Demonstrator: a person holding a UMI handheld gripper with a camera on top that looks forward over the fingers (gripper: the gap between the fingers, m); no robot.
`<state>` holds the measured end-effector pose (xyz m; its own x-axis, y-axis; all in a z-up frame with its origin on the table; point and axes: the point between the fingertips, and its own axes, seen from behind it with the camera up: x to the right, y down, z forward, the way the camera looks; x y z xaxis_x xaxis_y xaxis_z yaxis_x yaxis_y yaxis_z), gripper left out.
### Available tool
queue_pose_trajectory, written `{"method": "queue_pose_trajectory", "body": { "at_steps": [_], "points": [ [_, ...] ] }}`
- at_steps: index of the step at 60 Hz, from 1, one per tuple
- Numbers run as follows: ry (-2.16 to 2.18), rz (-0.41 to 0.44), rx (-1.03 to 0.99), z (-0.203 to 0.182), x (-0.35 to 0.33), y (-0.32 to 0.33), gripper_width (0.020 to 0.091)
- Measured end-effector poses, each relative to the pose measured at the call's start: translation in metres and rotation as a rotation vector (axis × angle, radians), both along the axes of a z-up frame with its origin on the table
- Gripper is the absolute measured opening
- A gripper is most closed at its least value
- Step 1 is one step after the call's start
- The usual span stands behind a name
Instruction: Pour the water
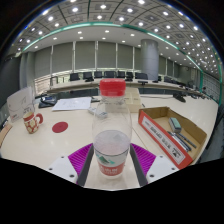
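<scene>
A clear plastic water bottle point(111, 125) with a red cap point(112, 87) and a white and red label stands upright between my gripper's point(111, 158) two fingers. The purple pads point(83, 157) press against its lower body on both sides, so the gripper is shut on it. The bottle's base is hidden below the fingers, and I cannot tell whether it rests on the pale table point(70, 135). A white mug with a red pattern point(33, 122) stands on the table to the left, beyond the fingers. A round red coaster point(60, 127) lies beside it.
An open cardboard box with an orange rim point(170, 134) holding utensils sits to the right. Papers point(72, 102) and a white sign point(20, 101) lie farther back on the left. Office chairs and long tables fill the room behind.
</scene>
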<state>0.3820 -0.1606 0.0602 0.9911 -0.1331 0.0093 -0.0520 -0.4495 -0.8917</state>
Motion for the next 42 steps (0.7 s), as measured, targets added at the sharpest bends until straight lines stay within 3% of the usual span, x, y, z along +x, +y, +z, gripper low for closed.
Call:
{"method": "queue_pose_trajectory", "body": {
  "at_steps": [5,14,20,30,42],
  "points": [
    [-0.009,0.015,0.034,0.002,0.002,0.011,0.0531],
    [-0.017,0.01,0.056,0.003,0.001,0.017,0.0477],
    [-0.01,0.0,0.056,0.004,0.0,0.018,0.0384],
    [-0.083,0.012,0.032,0.012,-0.001,0.023,0.0361],
    [-0.261,0.009,0.048,0.067,-0.012,0.051,0.036]
  ]
}}
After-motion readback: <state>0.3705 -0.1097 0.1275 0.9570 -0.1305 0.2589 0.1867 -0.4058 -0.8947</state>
